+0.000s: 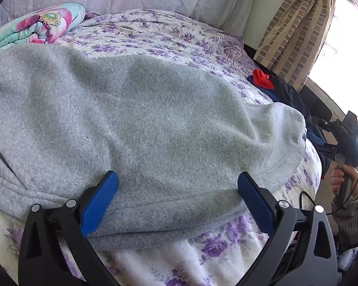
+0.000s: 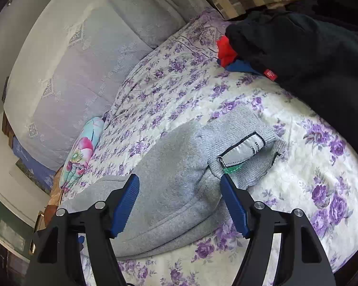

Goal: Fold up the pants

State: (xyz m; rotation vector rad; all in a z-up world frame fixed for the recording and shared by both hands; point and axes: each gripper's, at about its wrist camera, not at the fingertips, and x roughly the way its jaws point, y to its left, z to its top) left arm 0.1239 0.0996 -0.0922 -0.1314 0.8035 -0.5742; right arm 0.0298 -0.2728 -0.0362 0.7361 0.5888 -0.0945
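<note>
1. The grey pants (image 1: 136, 124) lay bunched near the bed's (image 1: 226, 257) front edge; both the left hand-held gripper (image 1: 177, 197) and the right hand-held gripper (image 2: 180, 200) gaped open, gripping nothing.
2. Closing now risked pinching one layer only (or the floral sheet beneath).
3. Dark clothes (image 2: 310, 54) crowded the bed's far right corner; open room lay toward the headboard.

My left camera sits low and close over the pants (image 1: 136, 124), looking across the bed (image 1: 179, 35). My right camera looks from higher. Both see the pants and bed.
</note>
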